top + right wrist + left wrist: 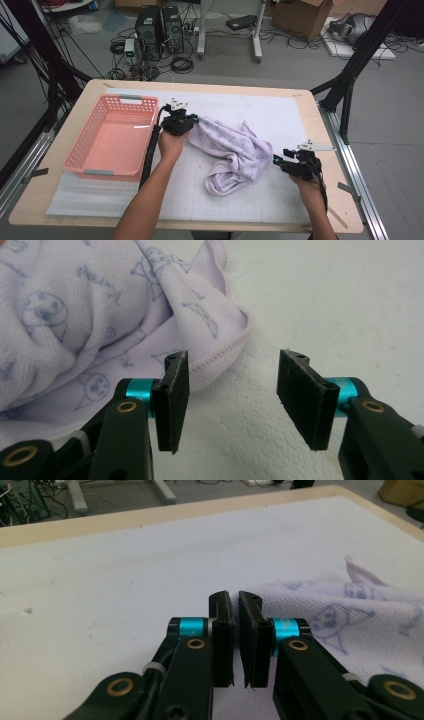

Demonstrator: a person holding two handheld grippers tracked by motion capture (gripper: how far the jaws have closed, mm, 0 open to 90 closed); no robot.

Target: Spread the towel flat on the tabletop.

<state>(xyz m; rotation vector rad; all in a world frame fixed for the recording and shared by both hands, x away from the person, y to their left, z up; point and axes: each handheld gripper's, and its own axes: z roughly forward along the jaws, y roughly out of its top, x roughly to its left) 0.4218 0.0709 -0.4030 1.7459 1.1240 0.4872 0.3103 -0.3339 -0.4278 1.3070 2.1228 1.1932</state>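
— On the white mat [280, 112] that covers the wooden table [95, 90], what lies between the two hands?

— A crumpled lilac cloth [235, 155] printed with small cartoon figures. It sprawls at the middle of the mat, one corner stretched toward the far left, the bulk bunched nearer the right.

— Where is the left gripper [192, 120]?

— At that far-left corner of the cloth, just right of the pink basket [90, 150]. In the left gripper view its jaws stand almost together, a thin slit between the pads, and the cloth lies just to their right. Whether any fabric is pinched in the slit cannot be told from the pictures.

— And the right gripper [274, 160]?

— At the near right of the mat, pointing left at the cloth's right edge. In the right gripper view [232, 385] the jaws stand wide apart with bare mat between them; the stitched hem of the cloth lies by the left pad.

— Anything in the basket?

— Its floor shows bare pink plastic; it sits at the left of the table, beside the left forearm.
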